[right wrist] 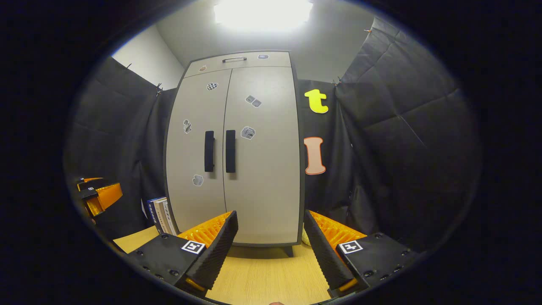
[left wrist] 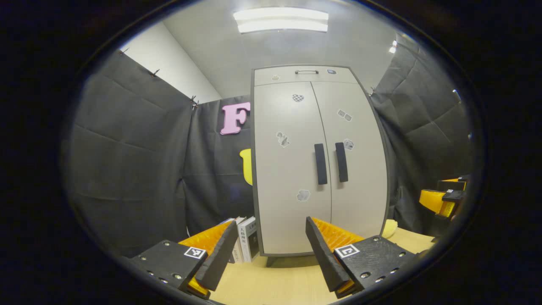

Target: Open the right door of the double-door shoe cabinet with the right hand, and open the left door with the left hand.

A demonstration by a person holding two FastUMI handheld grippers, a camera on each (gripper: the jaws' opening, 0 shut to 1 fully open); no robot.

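Black cloth walls the booth behind a pale worktop (right wrist: 262, 275), where the shoe cabinet (right wrist: 237, 148) stands upright with both doors closed, left door (left wrist: 290, 169) and right door (right wrist: 262, 152) meeting at two dark handles. Books (left wrist: 245, 243) lean beside it. Left gripper (left wrist: 271, 250) and right gripper (right wrist: 271, 243) hang well short, jaws released

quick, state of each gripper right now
Left gripper: open, holding nothing, short of the shoe cabinet.
Right gripper: open, holding nothing, facing the closed doors.
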